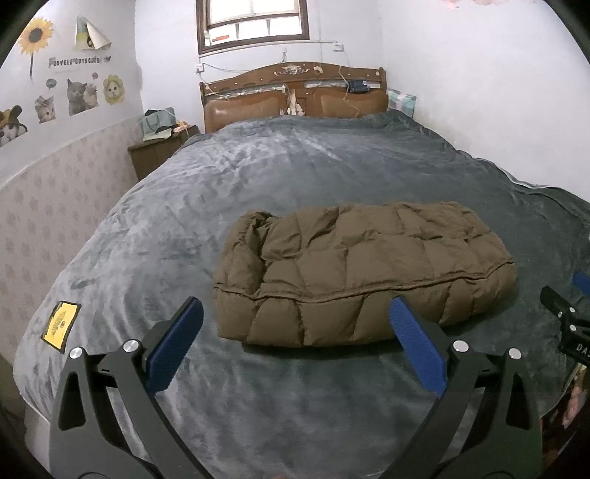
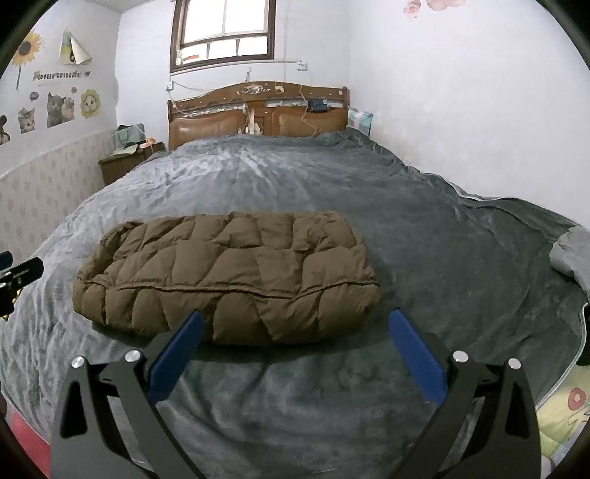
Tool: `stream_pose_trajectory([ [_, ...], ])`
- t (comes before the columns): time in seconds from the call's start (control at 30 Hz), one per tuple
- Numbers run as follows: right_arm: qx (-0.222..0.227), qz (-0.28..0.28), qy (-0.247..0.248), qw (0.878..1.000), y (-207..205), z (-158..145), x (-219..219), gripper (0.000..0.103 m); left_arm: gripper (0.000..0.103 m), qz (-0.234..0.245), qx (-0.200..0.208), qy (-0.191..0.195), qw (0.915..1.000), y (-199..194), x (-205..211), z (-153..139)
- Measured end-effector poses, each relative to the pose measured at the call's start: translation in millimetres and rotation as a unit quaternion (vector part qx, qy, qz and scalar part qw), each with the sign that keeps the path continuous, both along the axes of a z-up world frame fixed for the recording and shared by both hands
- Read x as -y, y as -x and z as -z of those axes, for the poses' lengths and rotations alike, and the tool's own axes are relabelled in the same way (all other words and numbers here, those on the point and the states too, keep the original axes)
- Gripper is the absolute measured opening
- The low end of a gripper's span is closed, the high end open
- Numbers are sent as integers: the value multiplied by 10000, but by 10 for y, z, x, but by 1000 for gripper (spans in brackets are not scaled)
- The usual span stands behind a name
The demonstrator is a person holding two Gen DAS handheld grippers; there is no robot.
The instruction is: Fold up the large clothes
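Your left gripper (image 1: pixel 295 324) and right gripper (image 2: pixel 295 331) both gape wide, holding nothing. The brown puffer jacket (image 1: pixel 365 272), a folded bundle, lies near the bed's (image 1: pixel 258 177) foot edge, just ahead of both, its long axis running left-right; neither looks nearer.

Dim, cool daylight from the window (image 1: pixel 253 23); sharp focus, strong fisheye bending at edges.

- Grey blanket (image 1: pixel 258 177) covers bed; yellow label (image 1: pixel 61 323) near left
- Wooden headboard (image 1: pixel 293 97) far; window (image 1: pixel 254 22) above
- Nightstand (image 1: pixel 158 149) far left; cat stickers (image 1: pixel 79 95) on left wall
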State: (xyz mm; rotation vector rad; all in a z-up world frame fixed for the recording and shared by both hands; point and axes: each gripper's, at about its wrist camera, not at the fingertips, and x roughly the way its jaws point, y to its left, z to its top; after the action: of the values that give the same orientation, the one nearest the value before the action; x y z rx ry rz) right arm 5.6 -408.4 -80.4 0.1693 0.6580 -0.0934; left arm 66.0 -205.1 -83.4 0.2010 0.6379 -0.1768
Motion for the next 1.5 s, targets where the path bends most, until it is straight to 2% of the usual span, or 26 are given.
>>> stream_pose_trajectory([
  [0.43, 46, -40, 189, 9998, -24, -53, -61, 101, 100, -12, 43, 7, 10000, 26, 2, -38],
  [0.97, -64, -24, 154, 9999, -91, -36, -77, 101, 100, -48, -56, 58, 10000, -39, -52, -41],
  [1.5, -102, 1, 197, 9998, -110, -29, -108, 101, 100, -79, 31, -82, 9999, -44, 10, -21],
])
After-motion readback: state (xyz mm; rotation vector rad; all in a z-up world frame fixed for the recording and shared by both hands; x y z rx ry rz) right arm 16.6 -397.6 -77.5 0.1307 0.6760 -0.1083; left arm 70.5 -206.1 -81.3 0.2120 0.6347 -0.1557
